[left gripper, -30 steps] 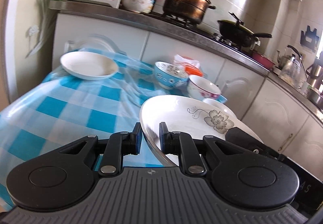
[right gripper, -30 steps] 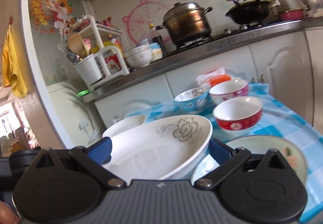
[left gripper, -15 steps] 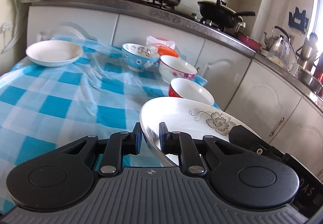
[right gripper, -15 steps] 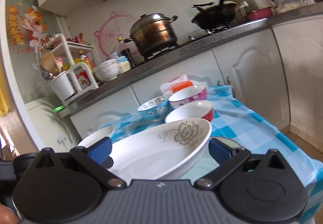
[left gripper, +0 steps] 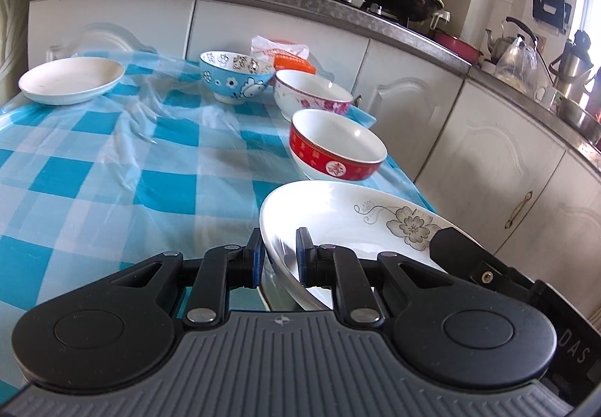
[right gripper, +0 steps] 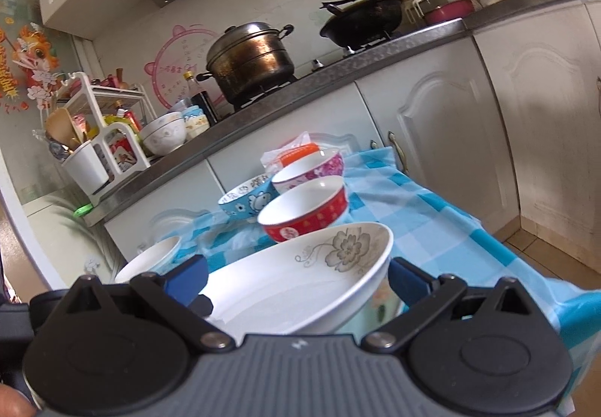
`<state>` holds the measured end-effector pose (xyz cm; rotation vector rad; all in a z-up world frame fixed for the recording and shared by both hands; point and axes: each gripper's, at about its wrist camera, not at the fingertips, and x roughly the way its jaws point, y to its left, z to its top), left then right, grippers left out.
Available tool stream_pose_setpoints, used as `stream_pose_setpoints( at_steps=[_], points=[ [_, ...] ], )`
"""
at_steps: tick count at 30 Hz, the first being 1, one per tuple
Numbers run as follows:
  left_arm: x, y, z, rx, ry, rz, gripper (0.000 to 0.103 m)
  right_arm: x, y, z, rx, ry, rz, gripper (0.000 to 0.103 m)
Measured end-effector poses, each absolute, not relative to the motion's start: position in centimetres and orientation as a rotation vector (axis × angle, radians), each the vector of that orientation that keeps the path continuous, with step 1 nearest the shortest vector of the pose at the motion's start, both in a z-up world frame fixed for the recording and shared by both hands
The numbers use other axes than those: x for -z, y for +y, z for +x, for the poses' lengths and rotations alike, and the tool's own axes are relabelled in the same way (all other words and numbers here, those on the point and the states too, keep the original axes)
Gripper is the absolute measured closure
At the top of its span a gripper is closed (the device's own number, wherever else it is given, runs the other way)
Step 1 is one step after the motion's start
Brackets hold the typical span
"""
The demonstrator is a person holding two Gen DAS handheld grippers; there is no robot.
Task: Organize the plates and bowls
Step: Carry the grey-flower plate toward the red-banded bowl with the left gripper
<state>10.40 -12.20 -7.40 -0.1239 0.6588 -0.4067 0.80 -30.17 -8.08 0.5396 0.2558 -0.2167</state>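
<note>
1. Three bowls sit unstacked on the blue-checked tablecloth [left gripper: 112, 161]: red-banded bowl [left gripper: 336, 144], pink-flowered bowl [left gripper: 311, 94] beyond it, blue patterned bowl [left gripper: 234, 75] farther back.
2. Left gripper [left gripper: 278, 259] is clamped on the rim of the white flower-printed plate [left gripper: 357, 221], held just in front of the red-banded bowl.
3. Right gripper [right gripper: 296, 281] straddles the plate, jaws apart; whether its pads touch is unclear.
4. Plain white plate [left gripper: 71, 79] lies well left of the red-banded bowl; judging by this, stacking remains undone.

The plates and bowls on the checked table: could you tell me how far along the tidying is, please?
Nothing looks stacked yet. In hand: the left gripper is shut on the flowered plate's rim, the right gripper open around it. Left: the white plate, blue bowl, pink bowl and red bowl stand separately.
</note>
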Motion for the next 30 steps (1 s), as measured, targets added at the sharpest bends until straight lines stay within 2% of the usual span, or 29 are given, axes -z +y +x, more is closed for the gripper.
stream_pose_setpoints(
  at_steps=[30],
  points=[
    [8.30,-12.02,11.01,0.436,0.676,-0.142,0.086,9.02,-30.41,0.80,0.234,0.304,0.507,0.001]
  ],
)
